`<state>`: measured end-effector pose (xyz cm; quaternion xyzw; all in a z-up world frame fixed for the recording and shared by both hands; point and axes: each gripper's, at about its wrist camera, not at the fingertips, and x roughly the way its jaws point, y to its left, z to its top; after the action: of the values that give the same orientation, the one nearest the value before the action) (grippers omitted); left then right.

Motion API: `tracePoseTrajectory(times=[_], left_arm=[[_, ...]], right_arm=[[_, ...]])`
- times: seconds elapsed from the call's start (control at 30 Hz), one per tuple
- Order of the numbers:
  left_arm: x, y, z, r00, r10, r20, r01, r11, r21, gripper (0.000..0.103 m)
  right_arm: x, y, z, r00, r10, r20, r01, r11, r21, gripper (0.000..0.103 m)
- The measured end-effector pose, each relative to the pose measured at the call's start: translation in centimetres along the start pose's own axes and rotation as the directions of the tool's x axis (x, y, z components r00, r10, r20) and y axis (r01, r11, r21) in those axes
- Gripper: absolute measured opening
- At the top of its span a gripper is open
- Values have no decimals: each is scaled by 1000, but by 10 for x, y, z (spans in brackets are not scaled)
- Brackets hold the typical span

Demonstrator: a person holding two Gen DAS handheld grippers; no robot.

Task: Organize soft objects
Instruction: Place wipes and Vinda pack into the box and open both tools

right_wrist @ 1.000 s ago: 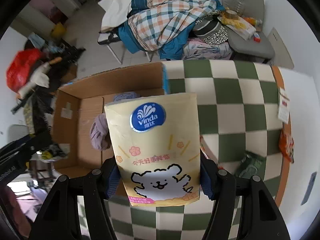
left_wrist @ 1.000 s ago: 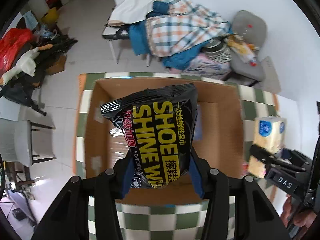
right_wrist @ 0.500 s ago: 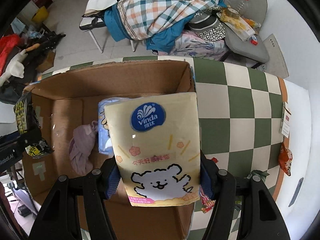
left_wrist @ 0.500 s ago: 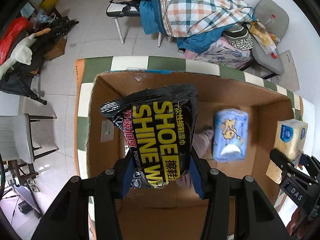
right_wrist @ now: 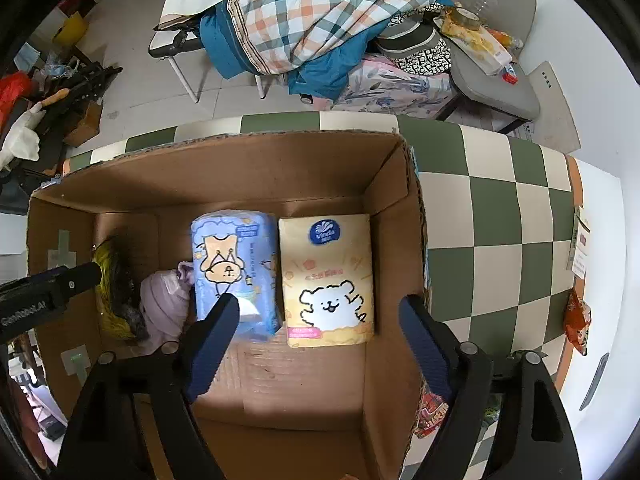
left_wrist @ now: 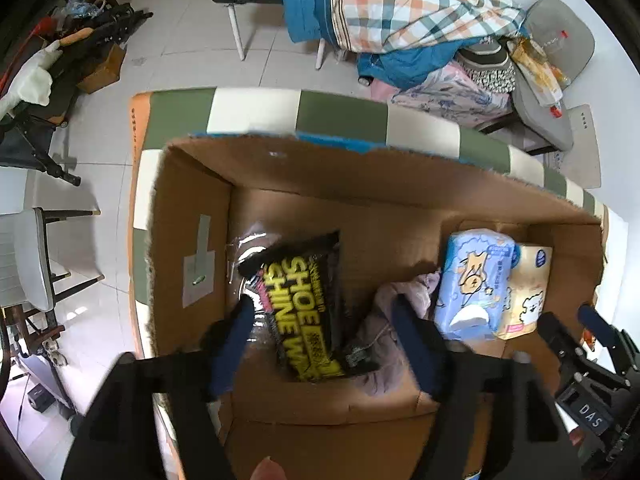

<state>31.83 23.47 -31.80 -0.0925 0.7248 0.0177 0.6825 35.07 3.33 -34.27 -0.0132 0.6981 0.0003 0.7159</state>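
Observation:
An open cardboard box (left_wrist: 360, 176) (right_wrist: 240, 168) stands on the checkered table. In the left wrist view the black and yellow shoe-wipes pack (left_wrist: 308, 312) lies loose on the box floor. My left gripper (left_wrist: 324, 324) hangs over it, jaws opening, pads off the pack. A mauve cloth (left_wrist: 384, 320) (right_wrist: 164, 304) lies beside it. In the right wrist view the cream Vinda tissue pack (right_wrist: 326, 280) lies flat next to a blue tissue pack (right_wrist: 234, 264). Above them my right gripper (right_wrist: 318, 308) is opening, holding nothing.
The green and white checkered table (right_wrist: 492, 220) runs to the right of the box, with a red snack pack (right_wrist: 576, 320) and a paper card (right_wrist: 582, 248) at its edge. Beyond the table, chairs carry heaped clothes (right_wrist: 320, 28). Each gripper shows in the other's view.
Both grippers sank into the box and opened. The shoe-wipes pack dropped from the left jaws and the Vinda pack from the right jaws onto the box floor.

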Motion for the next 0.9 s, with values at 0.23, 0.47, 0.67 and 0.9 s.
tracePoseTrajectory(times=[0.23, 0.47, 0.67, 0.9], left_arm=[[-16, 6, -10, 999, 2, 42, -2, 1000, 1, 94], [-24, 2, -31, 996, 7, 89, -7, 1000, 2, 98], [-36, -4, -61, 990, 27, 141, -30, 999, 20, 99], [-60, -10, -96, 976, 41, 215, -46, 999, 19, 99]], right_arm=[[-7, 1, -9, 1000, 31, 5, -31, 999, 6, 98], [-13, 4, -30, 998, 62, -8, -62, 998, -10, 98], [-23, 5, -52, 996, 88, 3, -88, 996, -20, 98], [-46, 0, -84, 994, 104, 43, -102, 994, -33, 98]])
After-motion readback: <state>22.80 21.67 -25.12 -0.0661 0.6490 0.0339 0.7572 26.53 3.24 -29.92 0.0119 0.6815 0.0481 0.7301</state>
